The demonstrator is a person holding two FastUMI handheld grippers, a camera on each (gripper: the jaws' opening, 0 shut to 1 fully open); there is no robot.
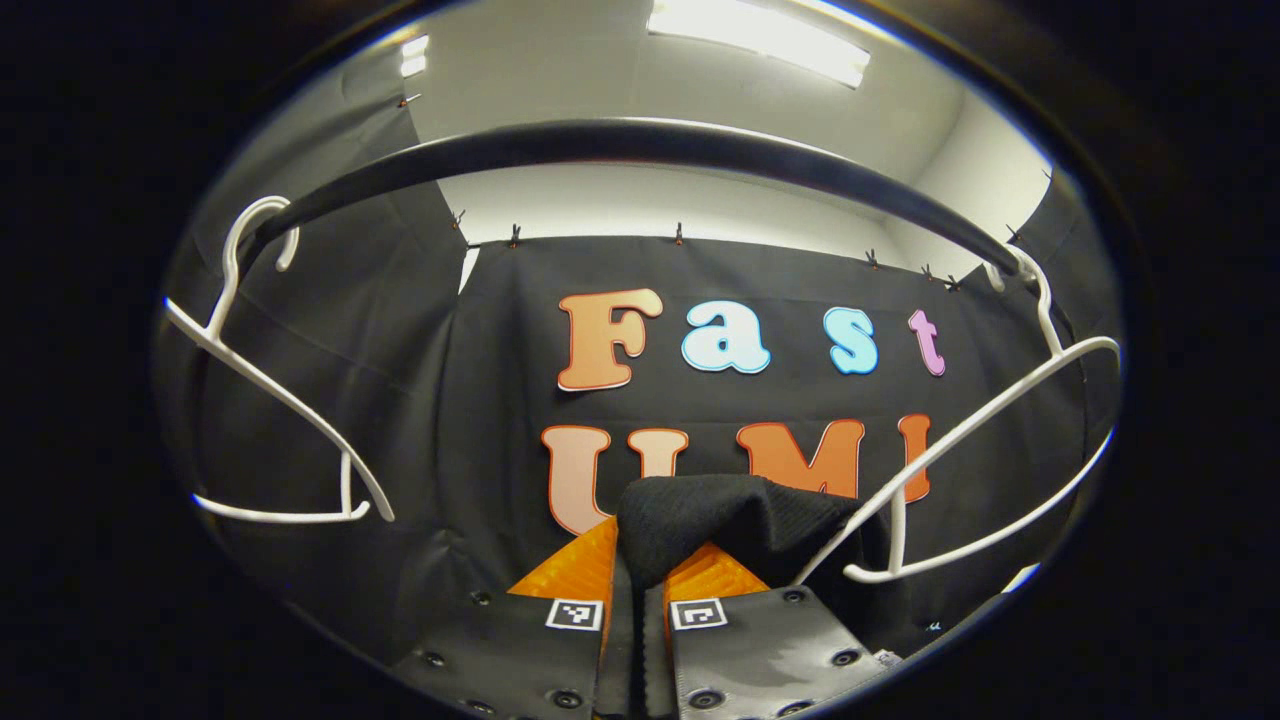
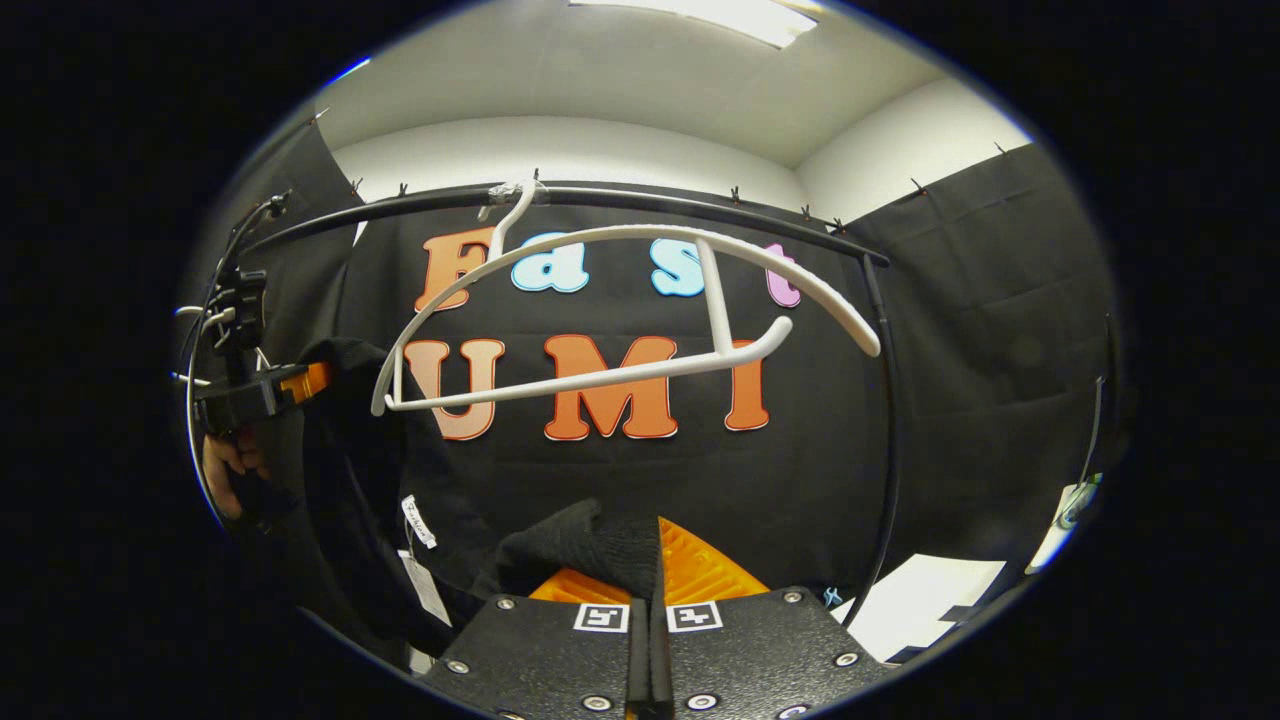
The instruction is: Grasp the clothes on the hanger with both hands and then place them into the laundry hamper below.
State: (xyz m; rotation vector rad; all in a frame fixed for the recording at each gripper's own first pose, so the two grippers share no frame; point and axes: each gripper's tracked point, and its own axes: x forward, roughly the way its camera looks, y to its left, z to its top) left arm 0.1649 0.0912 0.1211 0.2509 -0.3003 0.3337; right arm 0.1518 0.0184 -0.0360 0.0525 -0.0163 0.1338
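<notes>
Both grippers have the garment (image 2: 370, 450) in hand. In the left gripper view the left gripper (image 1: 640, 575) has its jaws pressed together on a fold of the black knit cloth; in the right gripper view the right gripper (image 2: 645, 565) pinches another fold the same way. The white hanger (image 2: 620, 300) hangs bare from the black rail (image 2: 640, 200) — the cloth looks to be off it already, slung between the two grippers, with a tag dangling below.

So the grasp and lift-off seem done, and the carry down is the step in hand. The next move calls for lowering both grippers together, keeping the cloth clear of the hanger's arm, which lies close beside the fold in the left gripper view, then spreading the jaws over the hamper.

The hamper itself lies below both frames, so its place must be guessed. How much cloth hangs down is cut off — and whether any part still snags the hanger cannot be told. A second hanger (image 1: 270, 400) hangs at the rail's far end.
</notes>
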